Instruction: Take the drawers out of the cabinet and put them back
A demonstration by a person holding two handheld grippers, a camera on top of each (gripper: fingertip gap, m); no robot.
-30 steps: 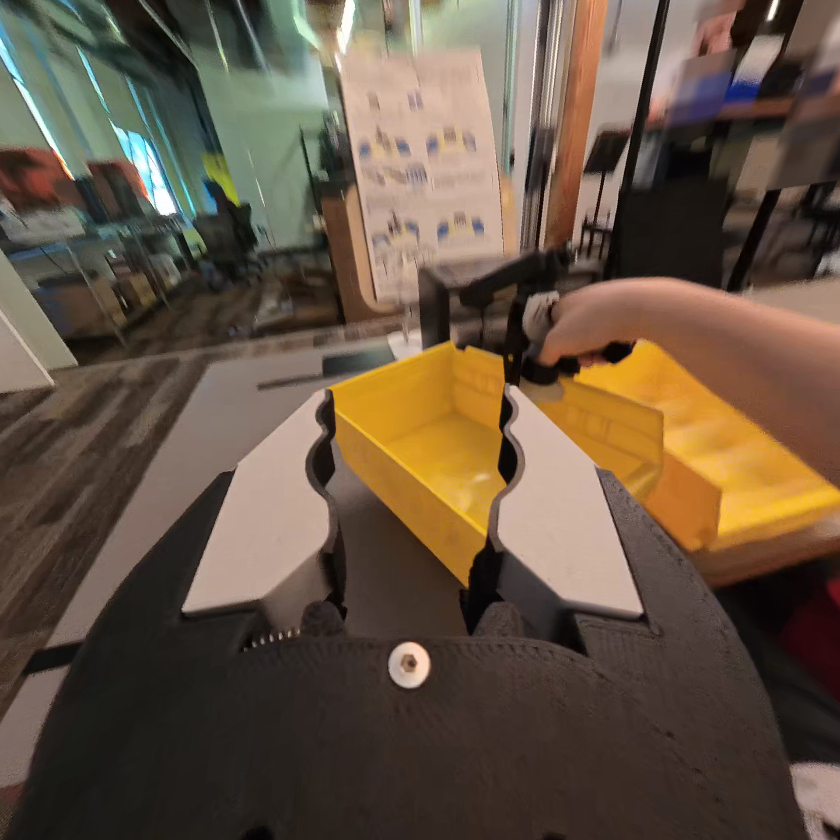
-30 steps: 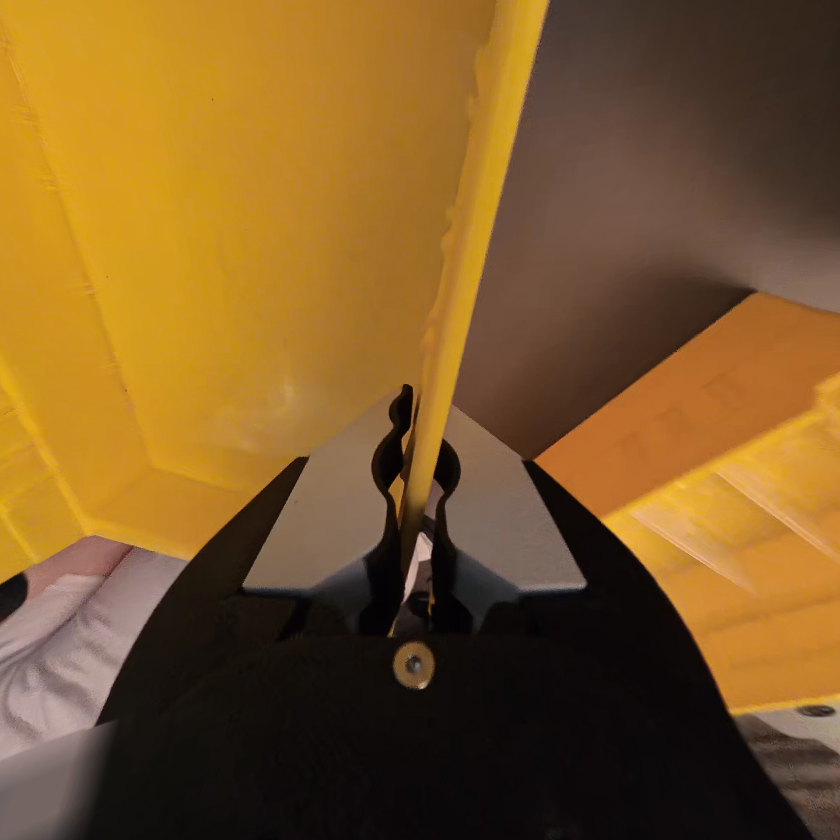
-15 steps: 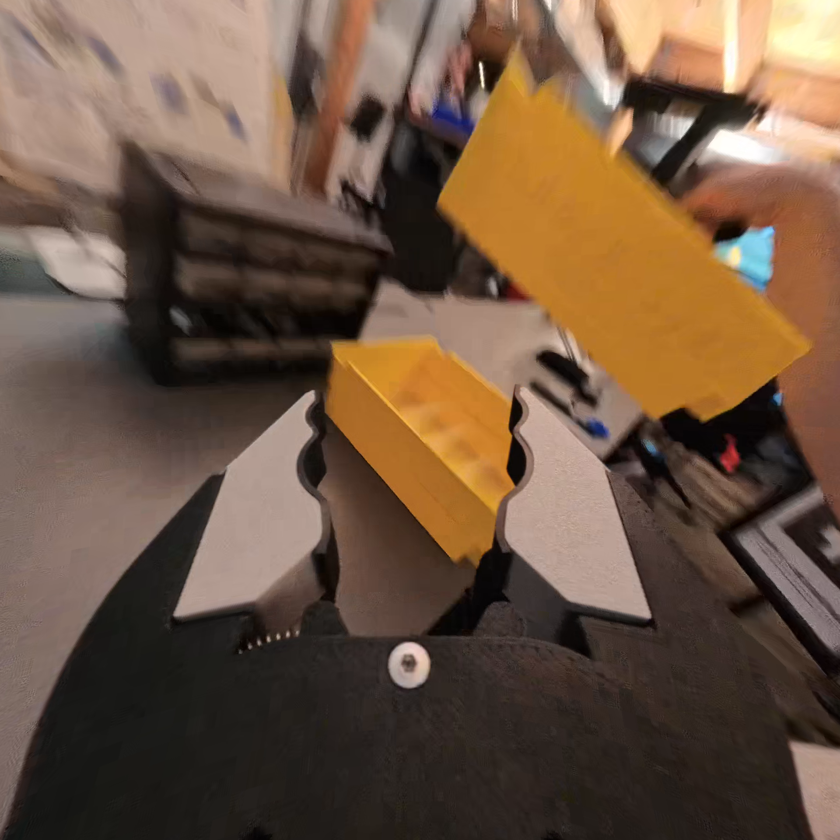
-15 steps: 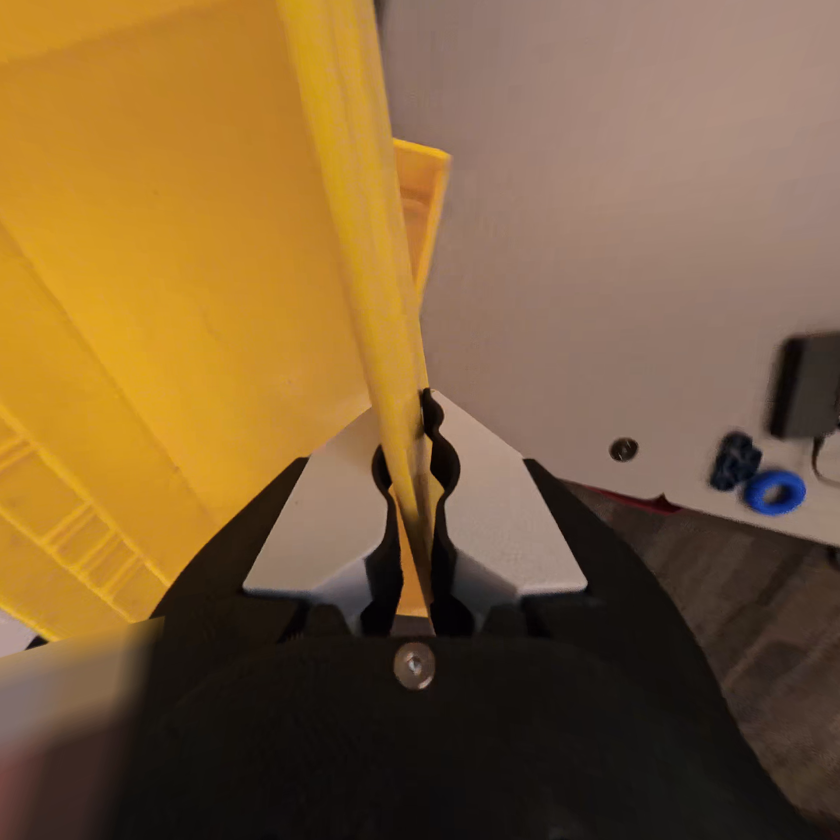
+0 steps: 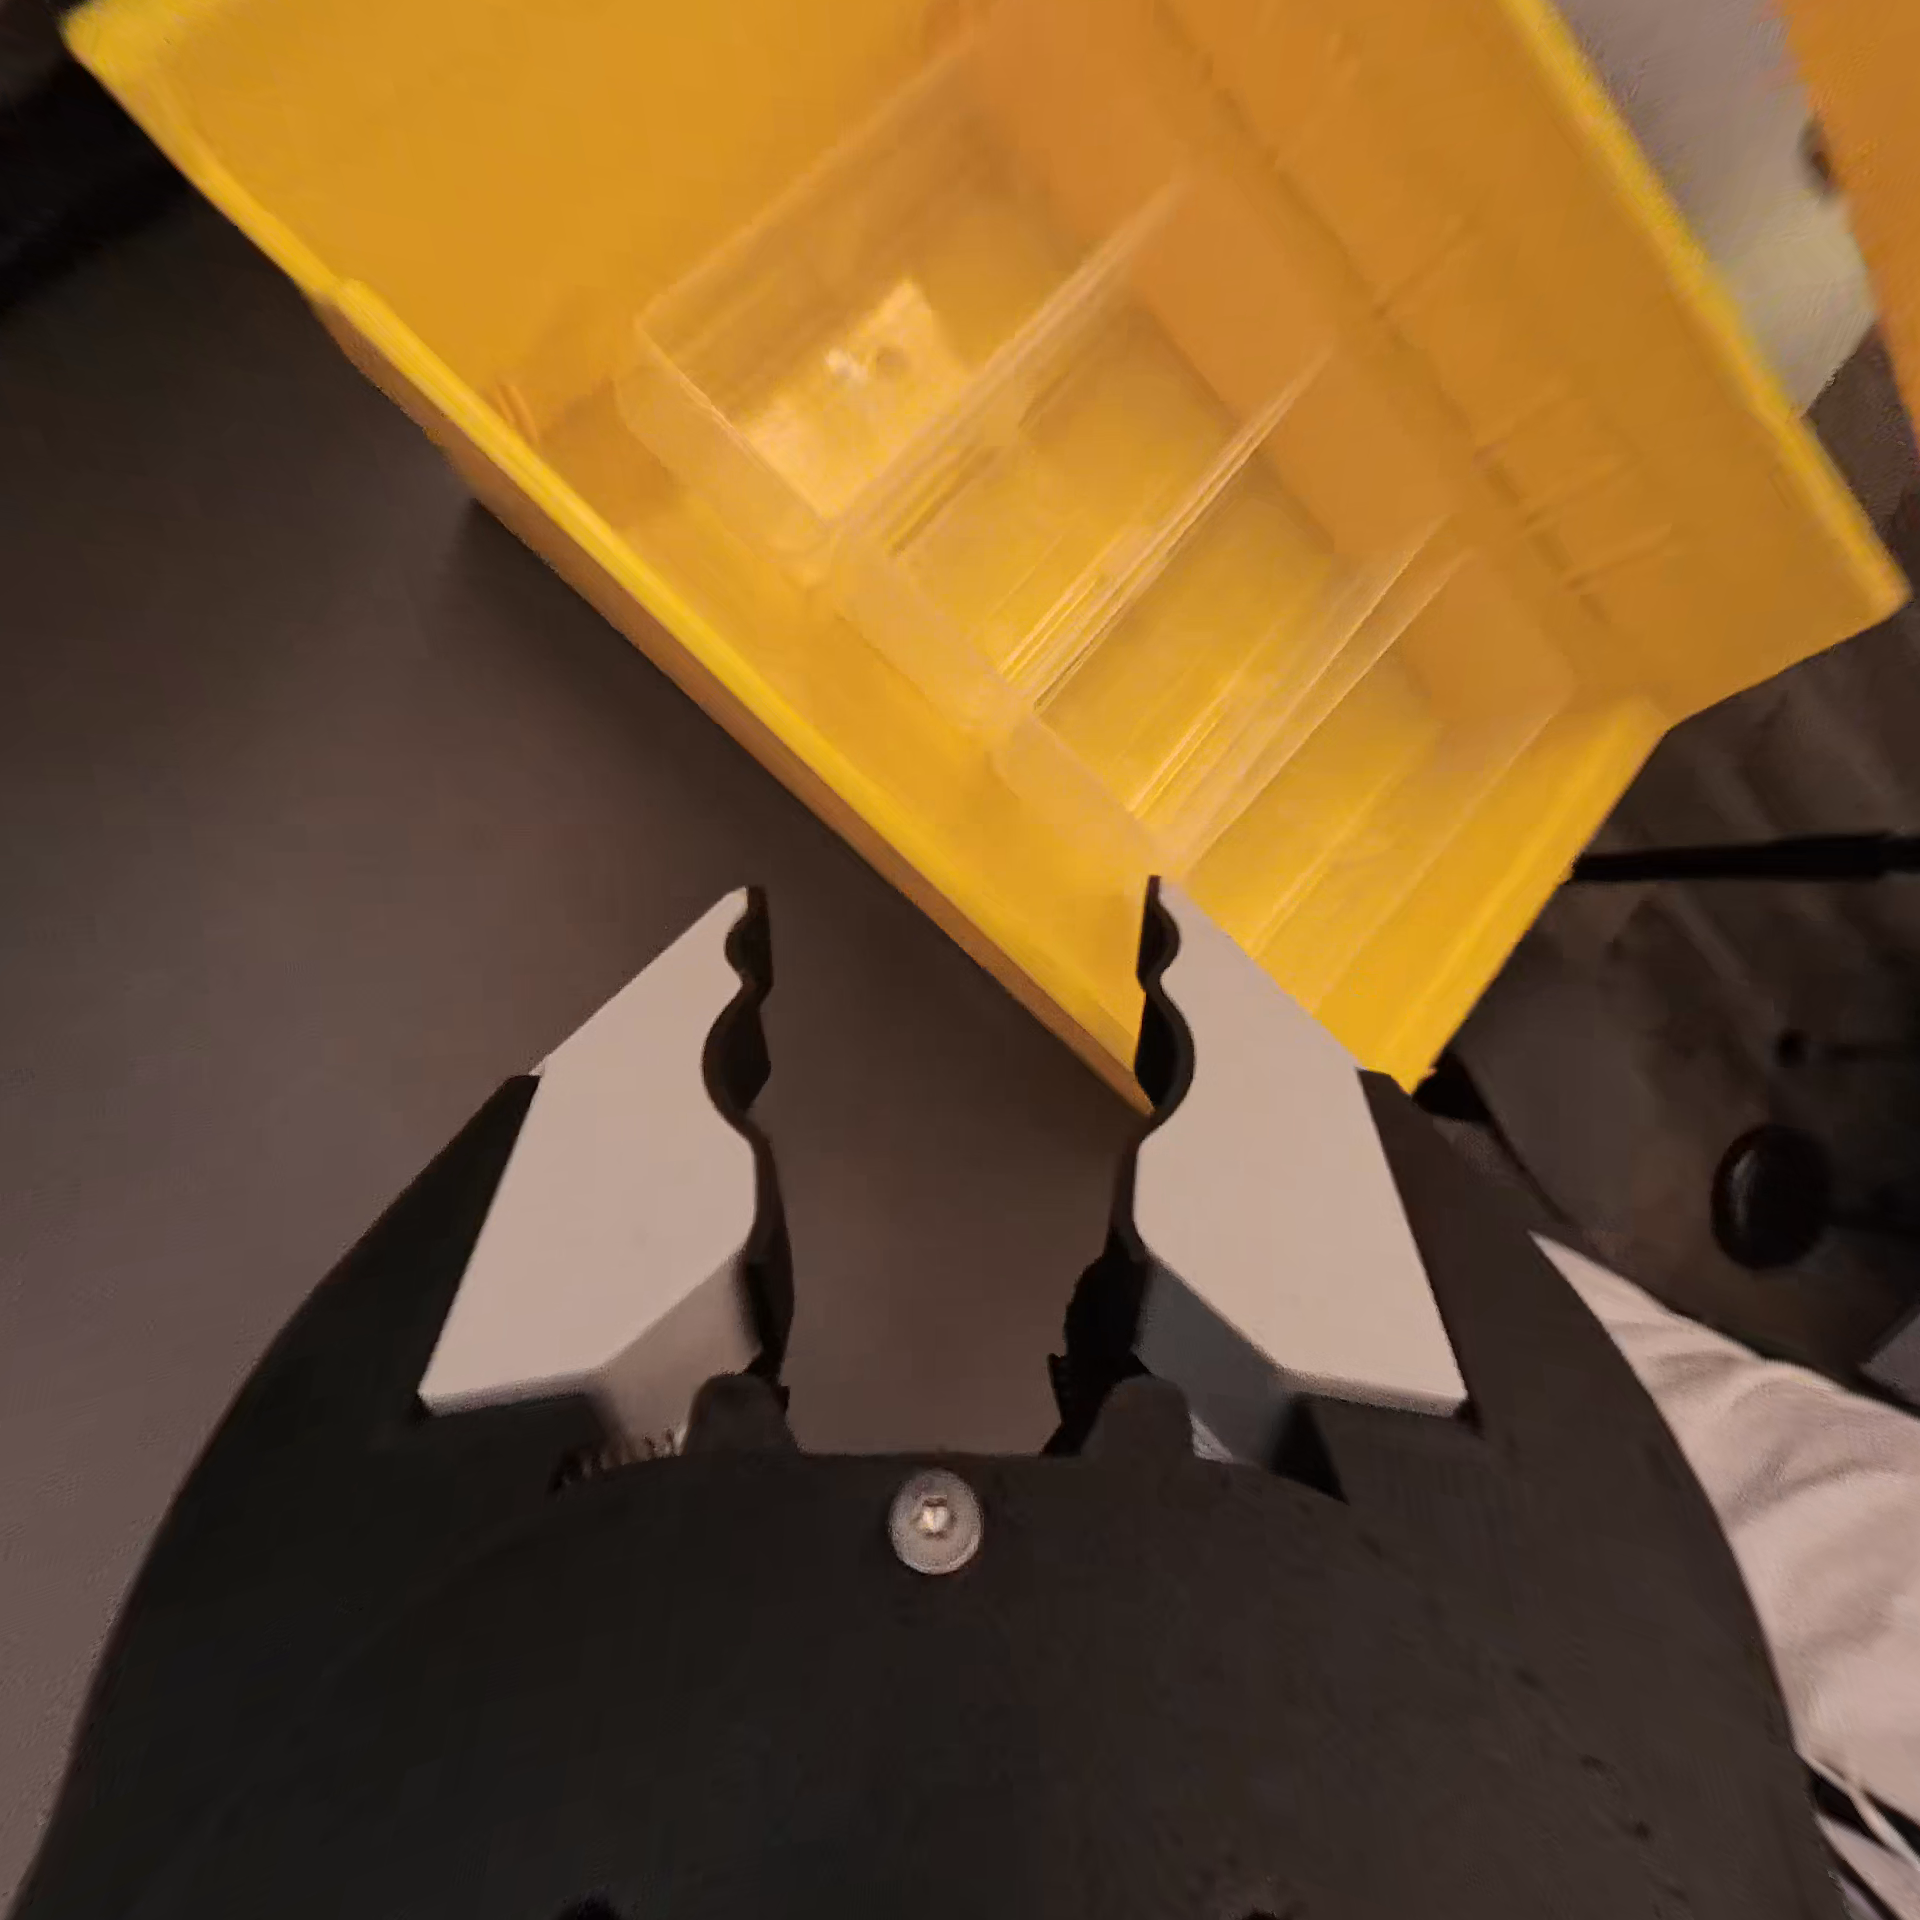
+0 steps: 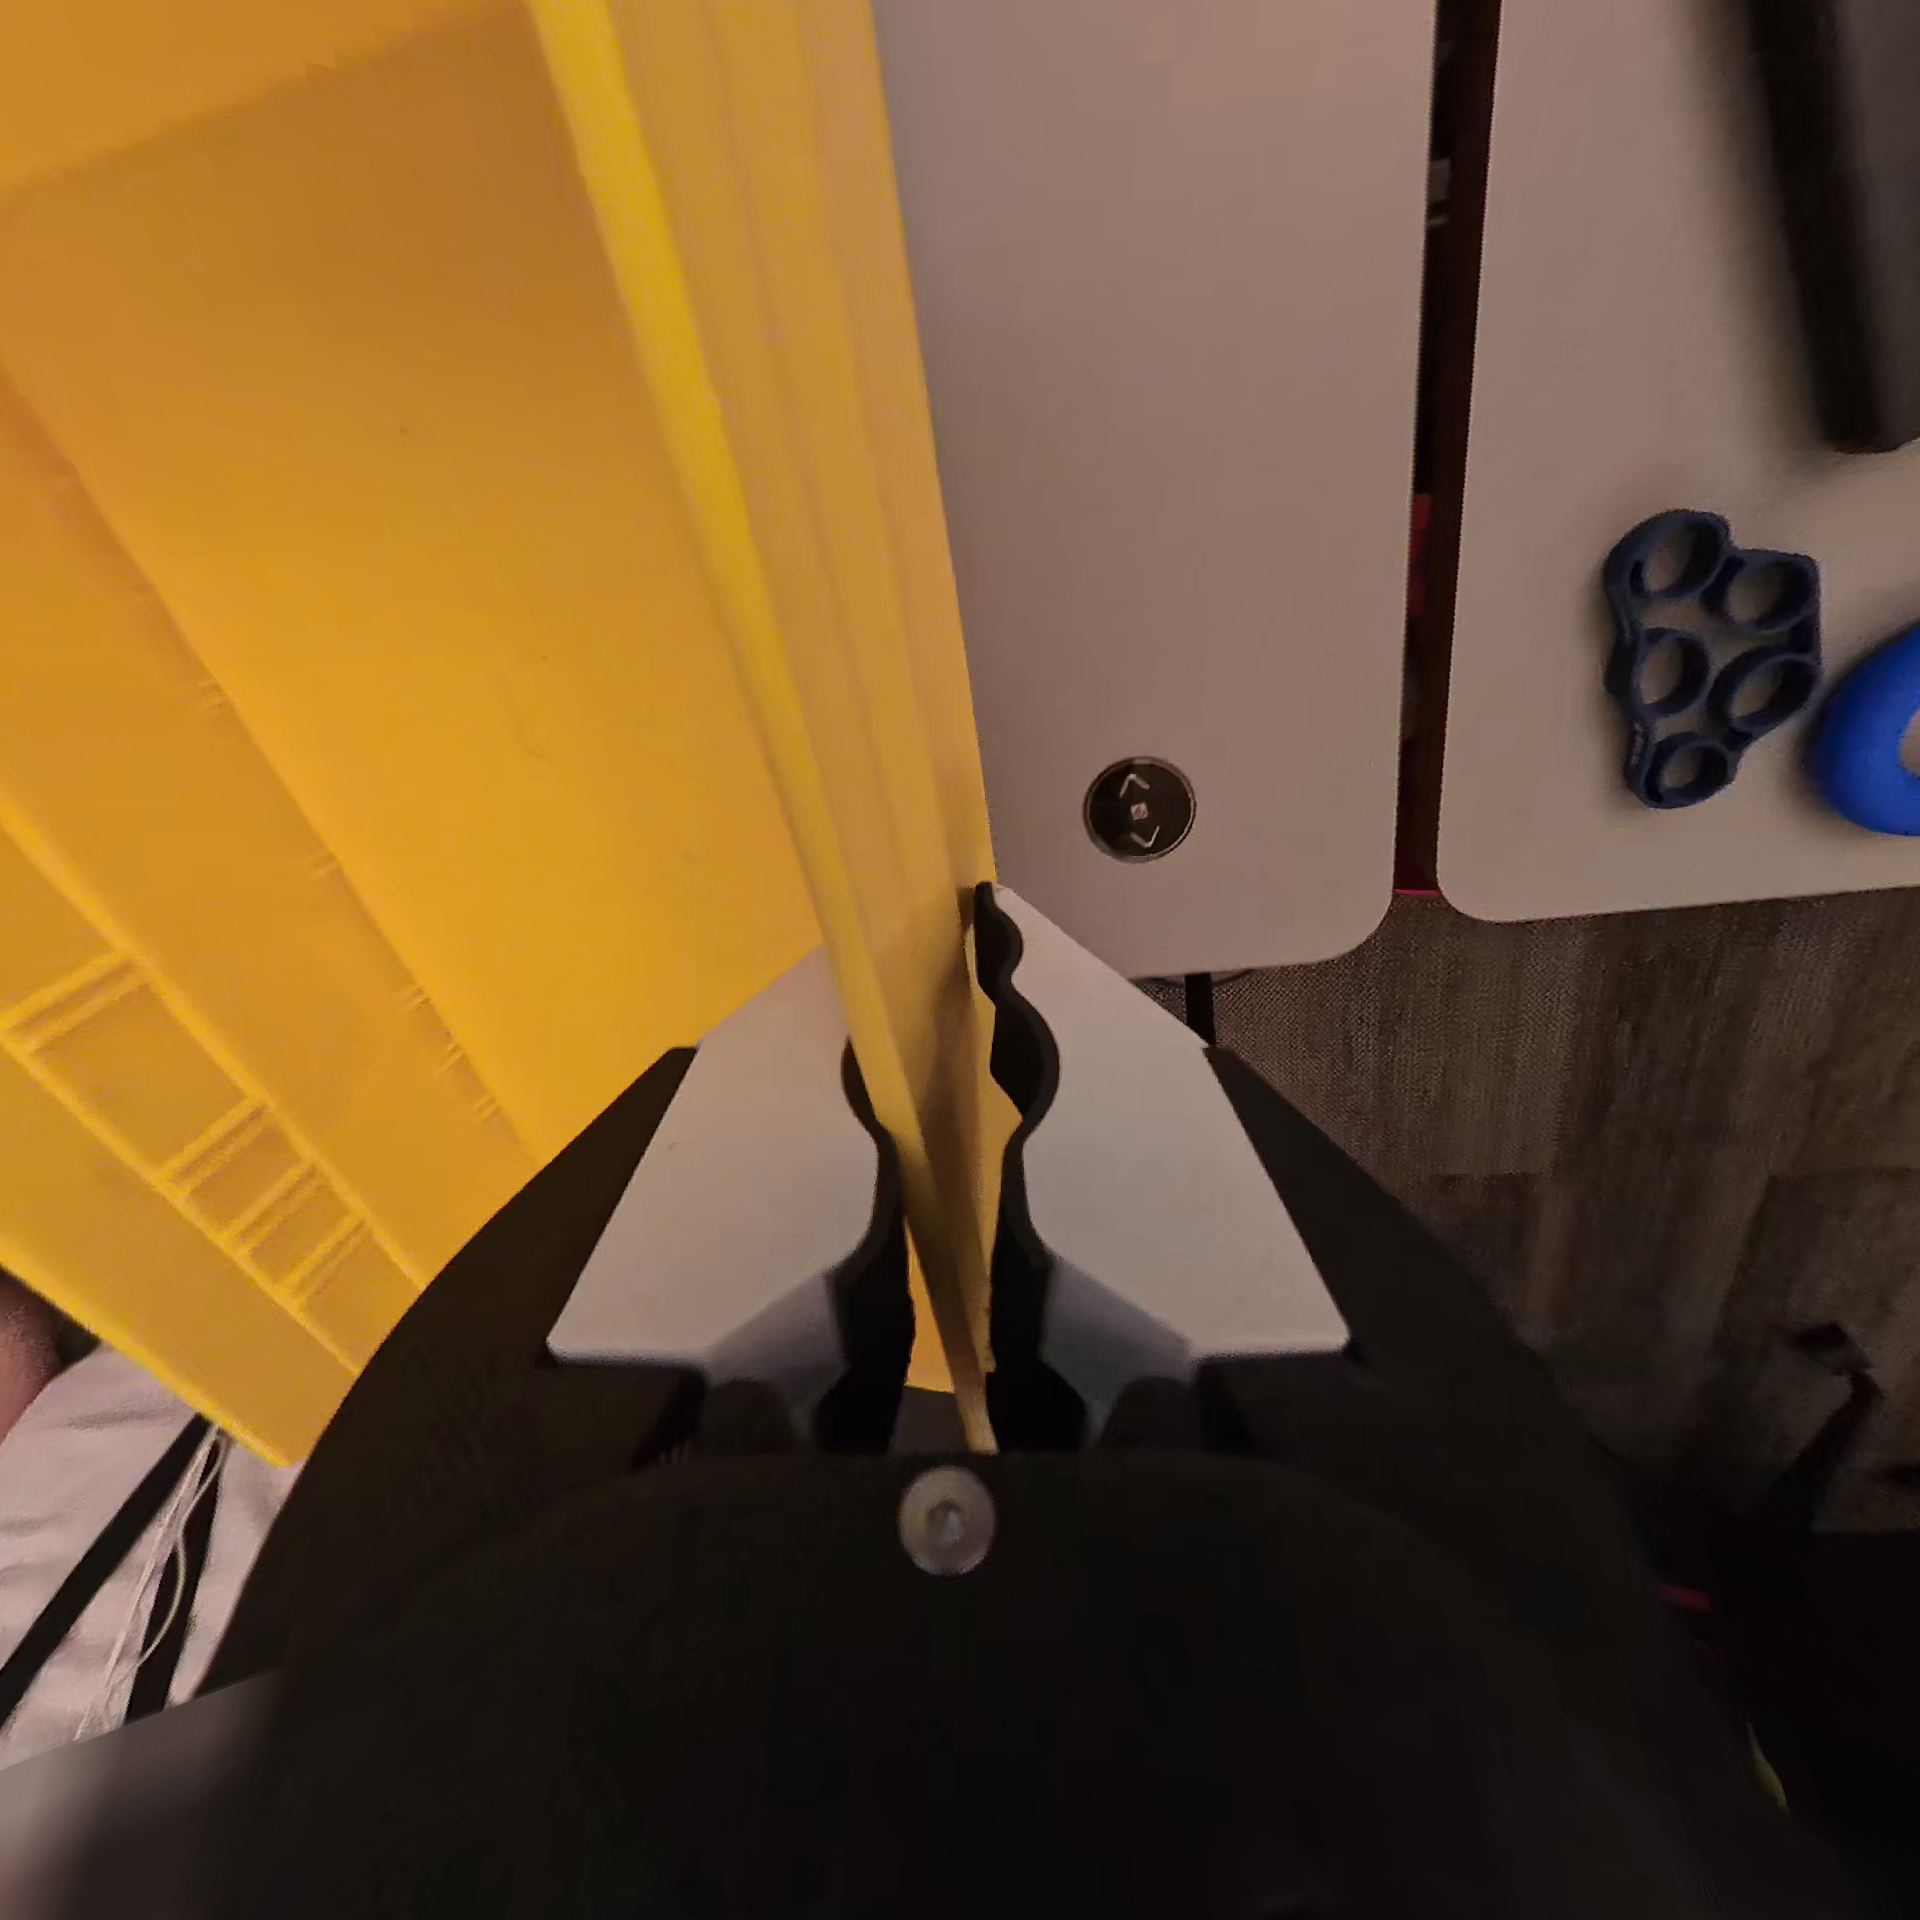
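Observation:
A yellow drawer (image 5: 1039, 436) with clear dividers inside lies tilted across the dark table (image 5: 312, 779) in the left wrist view. My left gripper (image 5: 951, 904) is open and empty, just short of the drawer's near corner, its right finger (image 5: 1247, 1143) beside that corner. In the right wrist view my right gripper (image 6: 940, 997) is shut on the thin wall of a second yellow drawer (image 6: 364, 623), held up in the air above the floor and the table edge. The cabinet is out of view.
White tabletops (image 6: 1164, 416) lie below the held drawer, with a round button (image 6: 1139, 808), a dark blue ring-shaped piece (image 6: 1714, 655) and a blue ring (image 6: 1881, 748). Brown carpet (image 6: 1558, 1091) shows beneath. A white garment (image 5: 1766, 1475) is at lower right. The left gripper's tips are roughly 45 centimeters from the right gripper's.
The left gripper has swung down and closer to the drawer on the table, which now fills the view. The right gripper has carried its drawer farther over the white tabletops.

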